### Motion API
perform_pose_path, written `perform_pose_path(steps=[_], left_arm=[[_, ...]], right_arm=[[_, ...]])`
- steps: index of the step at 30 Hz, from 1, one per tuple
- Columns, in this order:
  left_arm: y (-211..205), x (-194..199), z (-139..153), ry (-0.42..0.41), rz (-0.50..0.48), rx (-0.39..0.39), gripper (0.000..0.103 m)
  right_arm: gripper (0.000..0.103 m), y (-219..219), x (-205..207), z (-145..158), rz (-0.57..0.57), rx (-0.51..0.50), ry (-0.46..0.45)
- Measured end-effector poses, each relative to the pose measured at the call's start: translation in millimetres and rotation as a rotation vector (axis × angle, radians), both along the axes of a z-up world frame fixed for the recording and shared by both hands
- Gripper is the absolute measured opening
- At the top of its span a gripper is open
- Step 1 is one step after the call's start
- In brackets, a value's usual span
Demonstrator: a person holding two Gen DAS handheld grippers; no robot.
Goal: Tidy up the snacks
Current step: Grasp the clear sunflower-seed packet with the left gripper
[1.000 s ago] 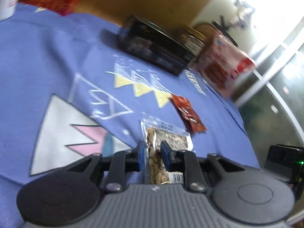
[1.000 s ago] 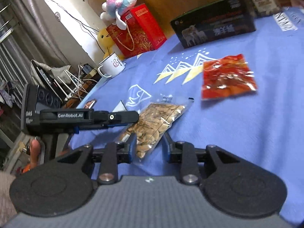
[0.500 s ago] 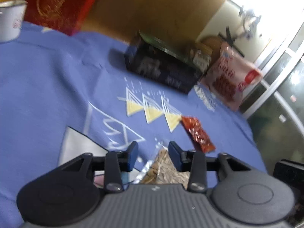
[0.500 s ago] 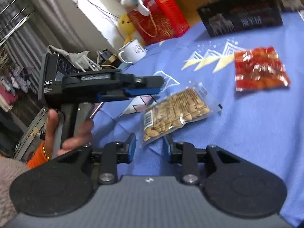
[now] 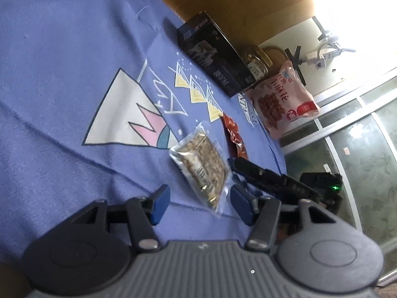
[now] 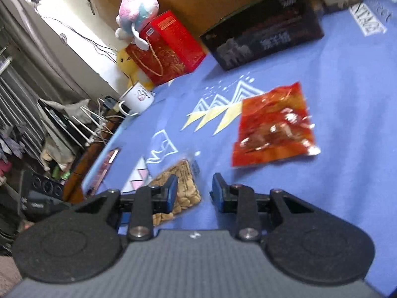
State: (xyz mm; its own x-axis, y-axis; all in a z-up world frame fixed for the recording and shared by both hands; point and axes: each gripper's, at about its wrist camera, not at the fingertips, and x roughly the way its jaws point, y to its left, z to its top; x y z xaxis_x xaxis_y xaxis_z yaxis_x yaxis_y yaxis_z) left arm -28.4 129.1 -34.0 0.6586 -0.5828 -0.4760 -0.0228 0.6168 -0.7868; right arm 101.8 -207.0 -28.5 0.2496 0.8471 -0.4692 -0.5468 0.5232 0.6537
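**Nut pack lies loose on the desk, both claws part open**

The left claw (image 5: 198,202) stands partly open with nothing gripped; its jaws have just been opening. The nut pack (image 5: 202,164) lies flat on the blue cloth (image 5: 62,74) just ahead of the blue pads (image 5: 160,201), its near corner reaching between them without touching either. The cloth covers the desk and carries white, pink and yellow triangle prints.

The right claw (image 6: 194,192) is also partly open and holds nothing. In its own view the nut pack (image 6: 182,188) lies beside and partly under its left finger, more to that side than between the jaws; whether the finger touches the pack cannot be told. In the left view the right claw (image 5: 248,171) reaches in from the right, its tip just beside the far right edge of the nut pack.

The red pack (image 6: 273,126) lies flat on the cloth beyond the nut pack, apart from it and near the yellow triangles. Further back a black box (image 6: 263,42) stands on the cloth. A pink snack bag (image 5: 282,101) leans upright just right of the box. At the far left edge sit a red gift box (image 6: 168,47), with a plush toy (image 6: 137,15) on top, and a white mug (image 6: 139,96).
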Motion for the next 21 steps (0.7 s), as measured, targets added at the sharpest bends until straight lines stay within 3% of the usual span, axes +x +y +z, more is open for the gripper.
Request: perform_pose_path(steps=[5, 10, 21], left_arm=[[-4.0, 12.4, -3.2, -0.008, -0.003, -0.006, 0.043], [-8.9, 21.6, -5.2, -0.009, -0.021, 0.024, 0.02], [1.0, 28.5, -12.0, -0.009, -0.047, -0.026, 0.018]], right_arm=[[0.034, -0.4, -22.0, 1.6, 0.066, 0.026, 0.028], [0.035, 3.9, -40.7, 0.3, 0.094, 0.053, 0.057], [0.034, 12.1, -48.6, 2.4, 0.039, 0.013, -0.022]])
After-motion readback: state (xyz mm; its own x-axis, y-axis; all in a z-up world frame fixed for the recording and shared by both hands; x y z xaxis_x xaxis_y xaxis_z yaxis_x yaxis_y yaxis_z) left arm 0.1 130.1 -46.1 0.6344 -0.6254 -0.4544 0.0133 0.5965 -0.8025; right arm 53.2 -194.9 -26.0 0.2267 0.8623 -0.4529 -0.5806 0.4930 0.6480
